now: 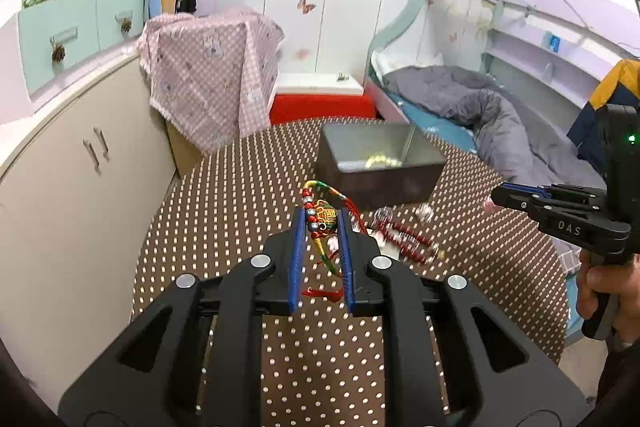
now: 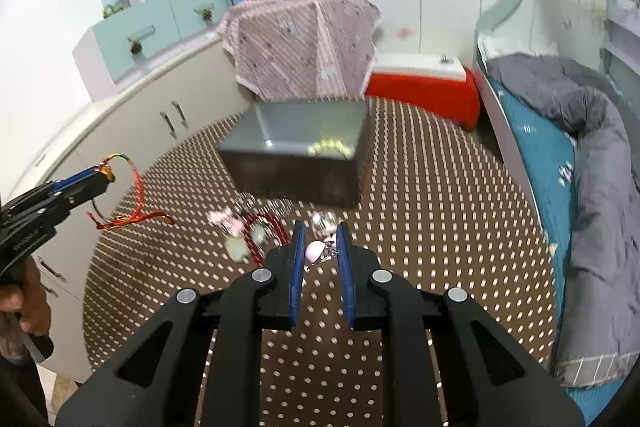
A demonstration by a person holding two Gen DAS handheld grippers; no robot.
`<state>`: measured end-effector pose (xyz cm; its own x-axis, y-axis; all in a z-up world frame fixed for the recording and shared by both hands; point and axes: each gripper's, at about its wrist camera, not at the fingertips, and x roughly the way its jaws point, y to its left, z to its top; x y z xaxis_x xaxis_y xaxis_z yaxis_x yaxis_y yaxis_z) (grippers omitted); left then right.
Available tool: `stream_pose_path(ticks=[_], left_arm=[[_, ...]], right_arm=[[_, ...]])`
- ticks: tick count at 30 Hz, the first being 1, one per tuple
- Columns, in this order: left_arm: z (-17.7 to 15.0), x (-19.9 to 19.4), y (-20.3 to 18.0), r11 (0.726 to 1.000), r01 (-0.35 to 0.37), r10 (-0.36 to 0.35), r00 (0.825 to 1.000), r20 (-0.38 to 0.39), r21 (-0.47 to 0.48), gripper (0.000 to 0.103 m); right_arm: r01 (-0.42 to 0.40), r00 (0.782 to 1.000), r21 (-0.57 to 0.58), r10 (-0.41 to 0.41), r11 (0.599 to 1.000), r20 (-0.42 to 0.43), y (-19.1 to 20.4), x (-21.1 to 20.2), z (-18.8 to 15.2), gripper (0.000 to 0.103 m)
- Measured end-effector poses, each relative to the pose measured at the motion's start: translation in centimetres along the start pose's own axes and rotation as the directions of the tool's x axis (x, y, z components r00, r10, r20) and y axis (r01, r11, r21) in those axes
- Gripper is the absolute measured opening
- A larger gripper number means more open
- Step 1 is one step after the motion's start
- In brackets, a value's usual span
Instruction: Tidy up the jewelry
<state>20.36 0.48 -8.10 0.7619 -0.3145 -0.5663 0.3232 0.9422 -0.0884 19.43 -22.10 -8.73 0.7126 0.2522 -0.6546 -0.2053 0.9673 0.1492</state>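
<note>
My left gripper (image 1: 321, 217) is shut on a multicoloured cord bracelet (image 1: 320, 217) with red and silver beads and a gold charm, held above the dotted brown table (image 1: 224, 219). It also shows in the right wrist view (image 2: 120, 187), red tails hanging. My right gripper (image 2: 320, 233) is shut on a pink-bead piece of jewelry (image 2: 316, 251) just above the table. It also shows in the left wrist view (image 1: 500, 193). A dark open box (image 1: 380, 163) (image 2: 296, 159) stands beyond both, with a yellow beaded piece (image 2: 330, 147) inside.
Loose jewelry lies on the table in front of the box: a dark red bead bracelet (image 1: 408, 241) (image 2: 268, 231), pink and clear pieces (image 2: 228, 219). Cabinets (image 1: 72, 163) stand left, a bed with grey duvet (image 2: 592, 163) right, a red-and-white box (image 2: 424, 87) behind.
</note>
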Motion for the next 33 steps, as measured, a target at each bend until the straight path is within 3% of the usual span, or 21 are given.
stream_pose_path(ticks=[14, 22, 27, 33], left_arm=[[8.0, -1.4, -1.8, 0.997, 0.030, -0.041, 0.987, 0.156, 0.077, 0.016], [11.7, 2.5, -1.5, 0.994, 0.103, -0.106, 0.990, 0.090, 0.040, 0.016], [13.0, 6.0, -1.8, 0.992, 0.127, -0.128, 0.992, 0.019, 0.026, 0.016], [13.2, 10.1, -2.4, 0.990, 0.143, -0.142, 0.988, -0.065, 0.020, 0.018]], right_arm=[[-0.064, 0.982, -0.085, 0.078, 0.994, 0.171, 1.3, -3.8, 9.5, 0.014], [-0.143, 0.977, -0.070, 0.152, 0.987, 0.147, 0.8, -1.8, 12.8, 0.014], [-0.183, 0.980, -0.014, 0.184, 0.983, 0.070, 0.1, 1.9, 13.8, 0.014], [-0.170, 0.985, 0.079, 0.172, 0.982, -0.014, -1.5, 6.2, 14.2, 0.017]])
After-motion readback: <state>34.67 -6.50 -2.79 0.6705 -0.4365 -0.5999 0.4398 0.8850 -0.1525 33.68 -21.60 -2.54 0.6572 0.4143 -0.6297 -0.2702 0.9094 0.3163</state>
